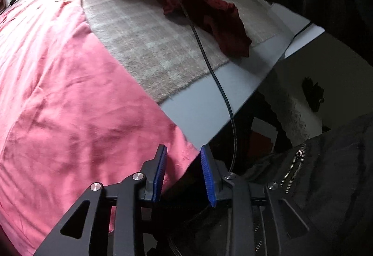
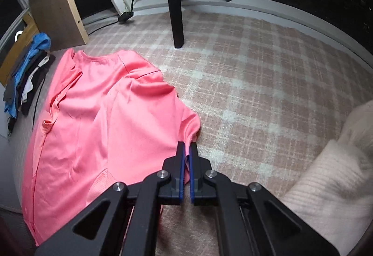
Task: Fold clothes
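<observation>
Pinching a pink shirt (image 2: 98, 116) corner, the right gripper (image 2: 186, 151) is closed; the left gripper (image 1: 184, 162) hangs part-open, empty, over its hem.

Shirt (image 2: 98, 121) spread flat on rug (image 2: 256, 83), its near corner pinched between the right gripper (image 2: 186, 153) pads; chair leg (image 2: 176, 11) standing beyond; clothes heap (image 2: 28, 79) left of shirt; knitted garment (image 2: 331, 186) to the right; crumpled garment (image 1: 209, 13) farther back on rug, cable (image 1: 209, 65) trailing over it

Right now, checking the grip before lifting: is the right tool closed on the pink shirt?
Yes, the right tool is shut with the pink shirt hem pinched between its blue pads.
</observation>
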Action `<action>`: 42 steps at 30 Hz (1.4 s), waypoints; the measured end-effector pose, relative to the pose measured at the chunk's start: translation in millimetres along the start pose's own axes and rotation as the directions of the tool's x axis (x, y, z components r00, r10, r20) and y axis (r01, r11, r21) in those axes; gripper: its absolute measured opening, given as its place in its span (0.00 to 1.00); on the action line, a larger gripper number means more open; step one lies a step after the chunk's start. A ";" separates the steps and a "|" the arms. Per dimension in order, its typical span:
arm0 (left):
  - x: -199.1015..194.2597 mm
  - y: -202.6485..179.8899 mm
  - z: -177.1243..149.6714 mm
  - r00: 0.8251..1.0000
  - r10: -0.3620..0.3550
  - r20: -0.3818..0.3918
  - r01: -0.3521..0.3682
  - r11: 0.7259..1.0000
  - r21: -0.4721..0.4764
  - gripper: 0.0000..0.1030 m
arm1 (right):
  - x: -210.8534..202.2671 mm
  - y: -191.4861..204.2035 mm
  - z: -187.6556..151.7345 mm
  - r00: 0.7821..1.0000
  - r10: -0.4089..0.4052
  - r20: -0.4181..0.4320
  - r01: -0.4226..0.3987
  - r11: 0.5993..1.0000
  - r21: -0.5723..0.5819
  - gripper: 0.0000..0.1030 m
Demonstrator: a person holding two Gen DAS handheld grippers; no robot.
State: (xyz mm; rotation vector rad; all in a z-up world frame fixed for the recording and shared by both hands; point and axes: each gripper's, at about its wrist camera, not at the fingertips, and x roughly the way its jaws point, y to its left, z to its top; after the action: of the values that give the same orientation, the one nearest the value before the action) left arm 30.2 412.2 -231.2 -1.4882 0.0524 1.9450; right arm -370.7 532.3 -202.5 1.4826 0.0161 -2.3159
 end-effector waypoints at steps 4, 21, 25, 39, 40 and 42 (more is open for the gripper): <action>6.0 -11.4 -0.3 0.998 0.061 0.015 -0.062 0.996 0.063 0.27 | -2.6 -1.4 -3.0 1.000 -0.023 -0.008 0.023 1.000 0.003 0.03; -43.5 40.5 -35.5 0.979 -0.016 0.203 0.062 0.973 -0.224 0.01 | -49.8 15.4 13.7 0.991 0.004 0.131 -0.021 0.991 0.129 0.02; -56.7 68.7 -61.2 0.970 0.001 0.242 0.082 0.939 -0.333 0.01 | -65.0 45.0 30.9 0.983 -0.007 0.183 -0.014 0.994 0.112 0.02; -69.8 128.6 -138.2 0.950 0.061 0.306 0.120 0.833 -0.540 0.01 | 22.5 263.2 101.4 0.993 -0.114 -0.038 0.102 0.966 -0.238 0.12; -68.8 127.2 -137.3 0.952 0.063 0.301 0.113 0.839 -0.533 0.01 | 14.8 266.6 98.3 0.996 -0.091 -0.018 0.084 0.965 -0.250 0.28; -67.8 123.8 -135.9 0.954 0.064 0.293 0.101 0.850 -0.517 0.01 | -3.9 263.4 88.5 0.997 -0.070 0.021 0.073 0.963 -0.258 0.43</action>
State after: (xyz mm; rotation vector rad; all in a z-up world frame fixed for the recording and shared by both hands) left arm 86.8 227.4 -263.7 -1.4800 -0.6856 2.2606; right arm -360.1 271.1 -108.3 1.3561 0.3606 -2.2752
